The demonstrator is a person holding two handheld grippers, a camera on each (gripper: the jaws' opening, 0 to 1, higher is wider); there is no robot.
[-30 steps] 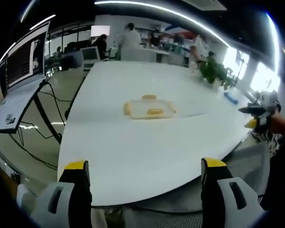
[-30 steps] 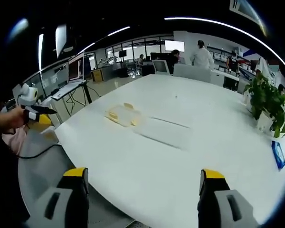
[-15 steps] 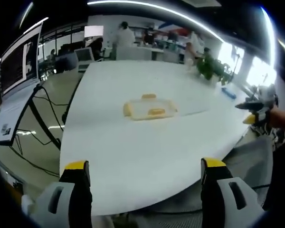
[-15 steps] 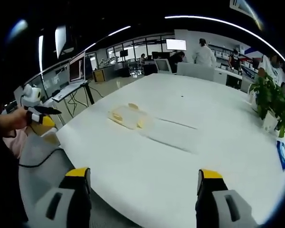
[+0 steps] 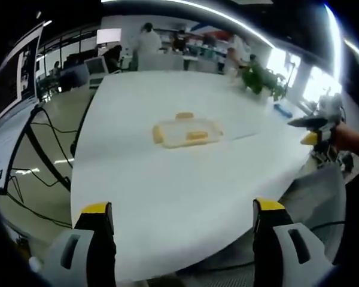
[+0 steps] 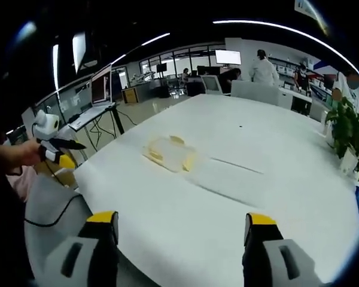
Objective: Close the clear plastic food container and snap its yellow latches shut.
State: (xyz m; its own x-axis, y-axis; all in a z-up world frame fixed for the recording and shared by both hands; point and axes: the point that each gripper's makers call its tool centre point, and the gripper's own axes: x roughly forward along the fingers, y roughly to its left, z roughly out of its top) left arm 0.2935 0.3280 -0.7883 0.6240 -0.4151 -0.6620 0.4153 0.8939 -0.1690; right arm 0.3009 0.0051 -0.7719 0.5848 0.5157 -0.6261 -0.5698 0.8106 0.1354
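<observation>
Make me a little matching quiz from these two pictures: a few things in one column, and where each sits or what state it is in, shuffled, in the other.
Things:
1. food container
2. potted plant
3. left gripper
4. laptop

Descriptions:
A. jaws wide apart, gripping nothing
B. on a stand beside the table
C. lying out on the white table, far from both grippers
D. standing at the table's far edge

Pairs: 1-C, 2-D, 3-A, 4-B
</observation>
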